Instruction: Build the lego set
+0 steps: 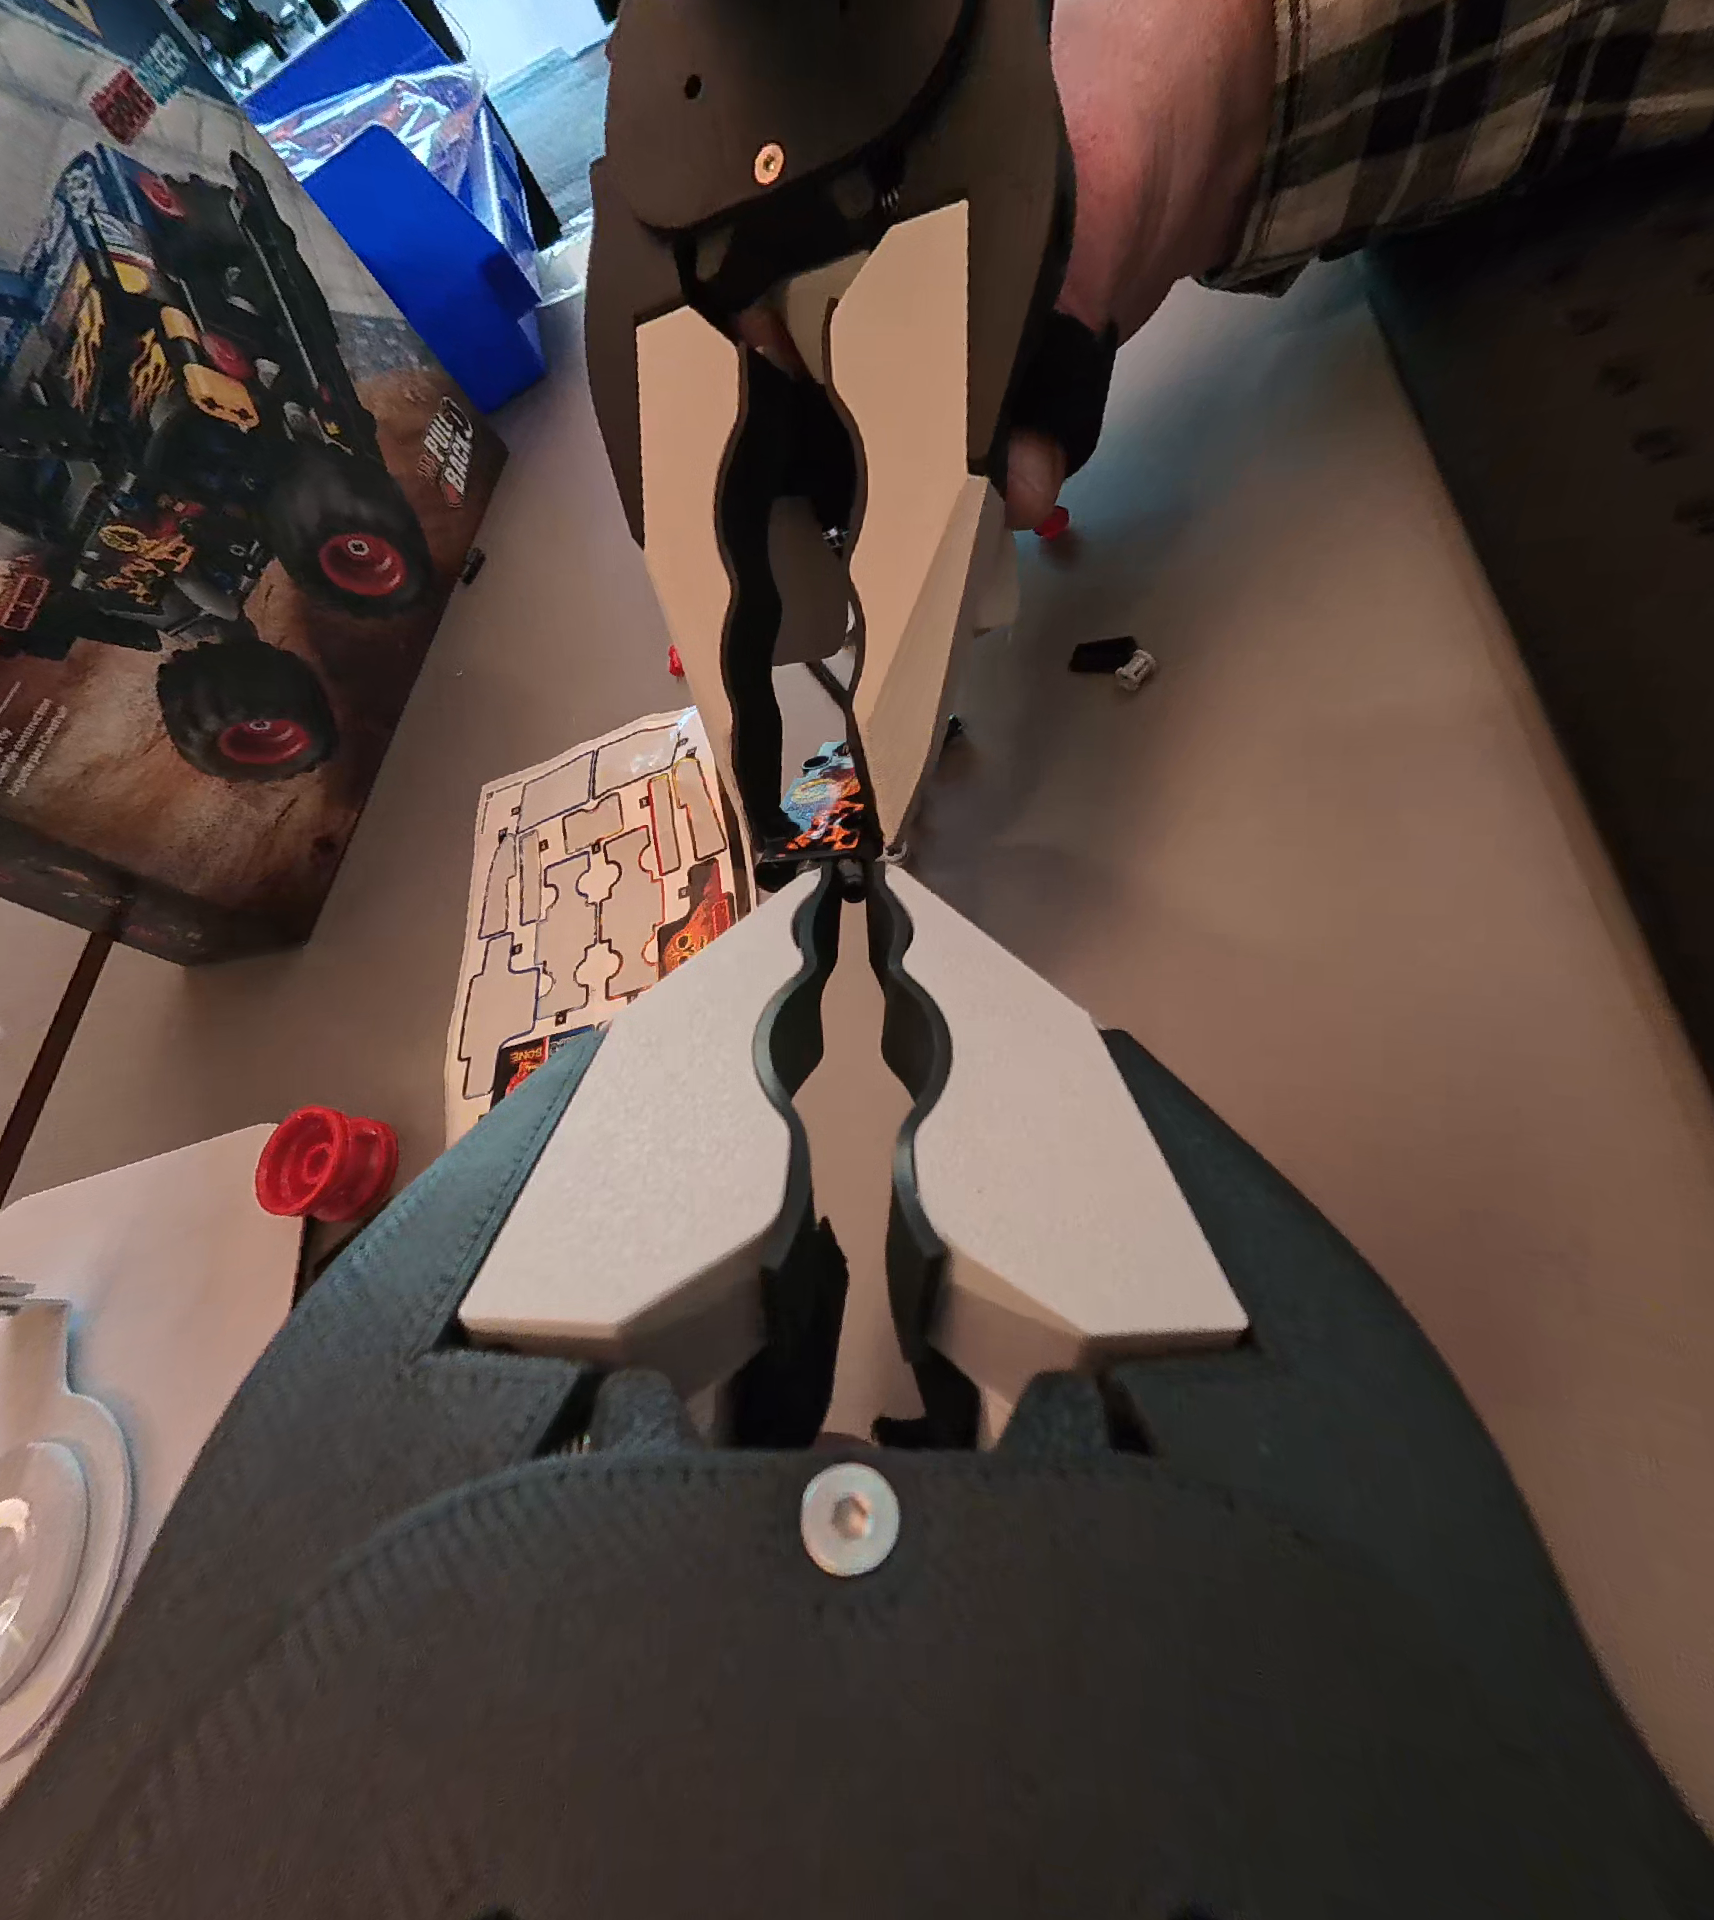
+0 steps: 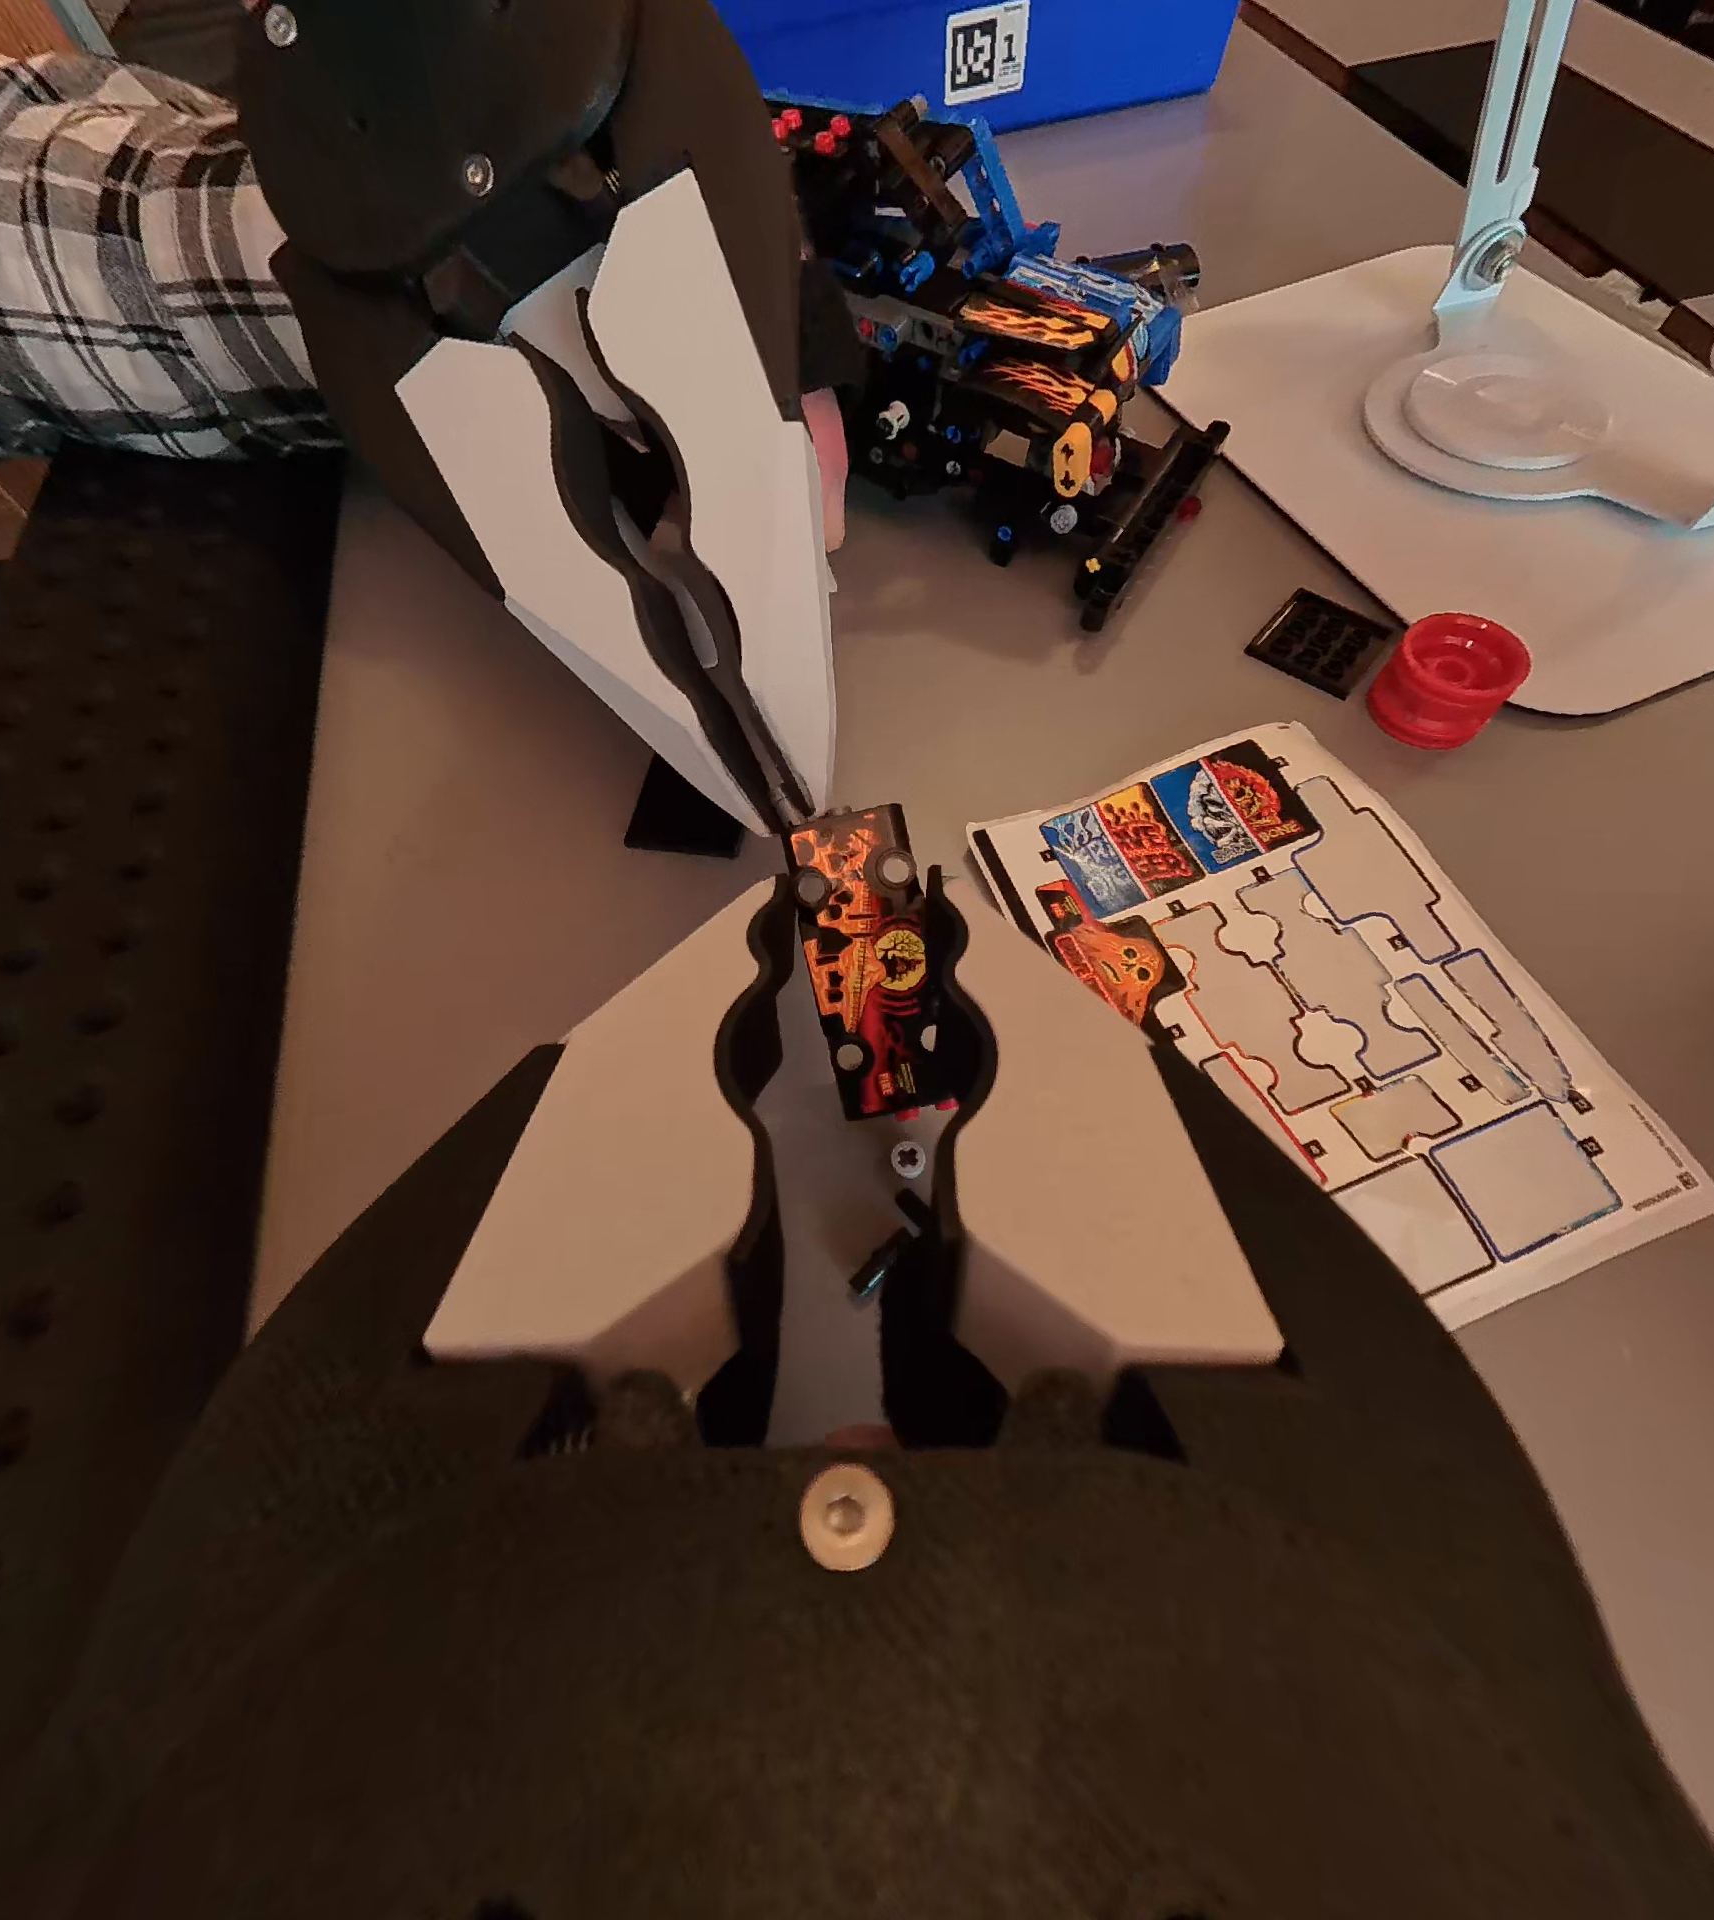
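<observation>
Grippers first: your right gripper [image 2: 858, 914] has its fingers pinched on the black flame-stickered panel [image 2: 868, 961], holding it just above the grey table [image 2: 541, 935], and your left gripper [image 1: 855, 878] is squeezed nearly closed on a small black pin [image 1: 849, 871] right at that panel's far end. Sticker sheet [image 2: 1341, 997] lies just right of the panel in your right wrist view, red wheel hub [image 2: 1447, 677] sits near it, and the half-built truck [image 2: 1019, 343] waits farther back by the blue bin [image 2: 884, 52].
</observation>
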Demonstrator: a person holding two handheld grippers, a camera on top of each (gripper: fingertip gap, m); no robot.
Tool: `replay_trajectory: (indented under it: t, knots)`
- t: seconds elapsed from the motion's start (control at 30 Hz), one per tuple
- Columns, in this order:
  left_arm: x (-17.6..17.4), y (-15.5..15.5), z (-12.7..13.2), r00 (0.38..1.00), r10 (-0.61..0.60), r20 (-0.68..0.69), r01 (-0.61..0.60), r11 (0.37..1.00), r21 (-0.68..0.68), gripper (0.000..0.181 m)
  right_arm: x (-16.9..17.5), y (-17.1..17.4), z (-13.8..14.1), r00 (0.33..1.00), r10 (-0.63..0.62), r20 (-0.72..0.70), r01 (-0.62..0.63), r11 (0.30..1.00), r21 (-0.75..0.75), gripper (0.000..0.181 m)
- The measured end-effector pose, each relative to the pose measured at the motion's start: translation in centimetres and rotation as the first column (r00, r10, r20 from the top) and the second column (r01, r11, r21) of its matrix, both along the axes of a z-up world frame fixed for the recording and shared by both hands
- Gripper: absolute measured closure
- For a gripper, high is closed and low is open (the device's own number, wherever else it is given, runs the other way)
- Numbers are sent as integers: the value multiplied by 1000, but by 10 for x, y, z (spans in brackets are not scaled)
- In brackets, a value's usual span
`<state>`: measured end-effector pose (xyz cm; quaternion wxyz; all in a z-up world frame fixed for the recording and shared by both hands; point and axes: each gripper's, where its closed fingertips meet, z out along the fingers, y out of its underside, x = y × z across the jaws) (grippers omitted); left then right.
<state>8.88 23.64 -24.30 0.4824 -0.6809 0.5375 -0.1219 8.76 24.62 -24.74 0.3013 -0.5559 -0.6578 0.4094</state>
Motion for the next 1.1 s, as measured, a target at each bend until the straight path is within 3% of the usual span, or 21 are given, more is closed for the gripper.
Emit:
replay_trajectory:
  t: [0.47,0.93,1.1]
  knots:
    - [-2,-3,-3,996,5,84,7,990,-139,177,-2,-2,1,1000,-2,3,2,989,149,161]
    - [-2,-4,4,989,4,149,22,985,-170,177,-5,-4,4,1000,1,-12,1,985,171,161]
    - [-3,-1,0,993,24,116,-5,987,-163,177,-4,-1,0,1000,-12,-2,12,988,153,161]
